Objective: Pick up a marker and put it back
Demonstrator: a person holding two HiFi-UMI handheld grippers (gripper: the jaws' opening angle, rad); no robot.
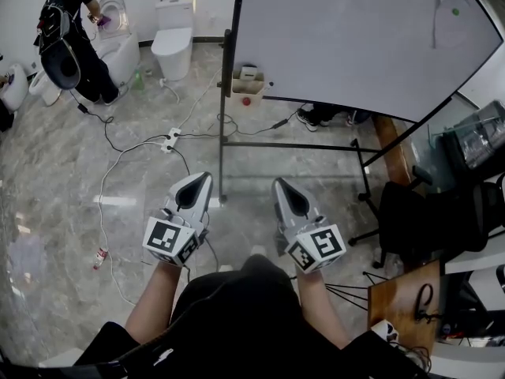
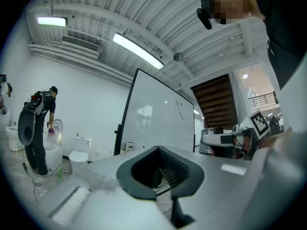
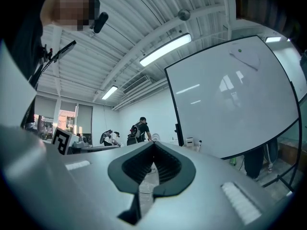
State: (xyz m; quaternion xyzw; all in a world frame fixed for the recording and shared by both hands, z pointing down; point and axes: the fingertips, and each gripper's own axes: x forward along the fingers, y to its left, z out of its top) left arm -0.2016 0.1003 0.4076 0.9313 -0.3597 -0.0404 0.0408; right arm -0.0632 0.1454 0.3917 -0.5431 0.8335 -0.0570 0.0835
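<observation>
Before whiteboard [image 1: 355, 38]: left gripper [image 1: 202, 177], right gripper [image 1: 278, 182] closed; marker heading unreadable.

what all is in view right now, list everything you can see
white rectangular whiteboard on a black metal stand: one, white, upper right of the head view
white ceramic toilets: at least two, white, upper left by the wall
person in black clothes: one, bent over a toilet, far upper left
white power strip with cables: one, white, on the grey marble floor, left of the stand
small beige box: one, beige, at the whiteboard's lower left corner
black office chair: one, black, right of the stand
brown wooden desk: one, brown, lower right
left gripper: one, grey, jaws shut, empty
right gripper: one, grey, jaws shut, empty
</observation>
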